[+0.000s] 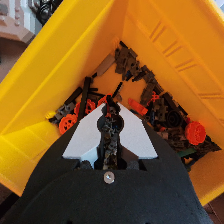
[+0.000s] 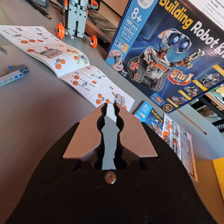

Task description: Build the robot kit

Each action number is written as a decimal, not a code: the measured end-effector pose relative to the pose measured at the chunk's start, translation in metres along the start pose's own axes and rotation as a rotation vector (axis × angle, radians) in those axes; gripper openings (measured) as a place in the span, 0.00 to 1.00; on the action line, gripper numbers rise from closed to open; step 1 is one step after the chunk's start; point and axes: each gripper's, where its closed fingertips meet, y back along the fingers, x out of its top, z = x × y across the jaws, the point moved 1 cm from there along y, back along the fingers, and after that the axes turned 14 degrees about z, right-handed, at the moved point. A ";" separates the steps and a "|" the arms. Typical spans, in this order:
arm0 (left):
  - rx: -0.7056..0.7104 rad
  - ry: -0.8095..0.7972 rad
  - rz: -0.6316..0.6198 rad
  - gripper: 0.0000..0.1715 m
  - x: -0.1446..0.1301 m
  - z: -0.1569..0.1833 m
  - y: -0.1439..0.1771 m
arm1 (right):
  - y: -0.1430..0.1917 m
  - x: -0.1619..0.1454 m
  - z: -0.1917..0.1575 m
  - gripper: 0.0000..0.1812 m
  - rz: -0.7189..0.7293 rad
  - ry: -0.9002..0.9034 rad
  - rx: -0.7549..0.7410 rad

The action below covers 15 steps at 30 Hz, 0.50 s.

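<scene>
Left claw (image 1: 110,104) inside yellow plastic bin (image 1: 72,58), tips pinching a black plastic rod piece (image 1: 110,100) above loose bricks. Right claw (image 2: 110,104) slightly spread, empty (over grey worktop (image 2: 36,115)), open instruction booklet (image 2: 67,67) just ahead.

You have a yellow bin (image 1: 67,63) of loose black, grey and orange building pieces (image 1: 150,104). On the grey table (image 2: 36,115): an open instruction booklet (image 2: 67,67), a half-built grey model (image 2: 76,20) with orange wheels, and a blue kit box (image 2: 169,50) standing upright.
</scene>
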 end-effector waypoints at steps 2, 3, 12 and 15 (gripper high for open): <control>-0.027 0.051 0.001 0.06 -0.005 0.003 0.008 | 0.000 -0.001 -0.001 0.06 -0.005 0.003 0.002; -0.042 0.083 0.010 0.06 -0.004 0.005 0.011 | -0.001 -0.001 -0.001 0.06 -0.007 0.004 0.003; 0.112 0.023 0.043 0.19 0.012 -0.016 0.036 | 0.000 -0.002 0.001 0.06 -0.009 -0.001 -0.006; 0.150 0.052 0.028 0.19 0.013 -0.026 0.039 | -0.001 -0.002 0.000 0.06 -0.011 0.005 -0.003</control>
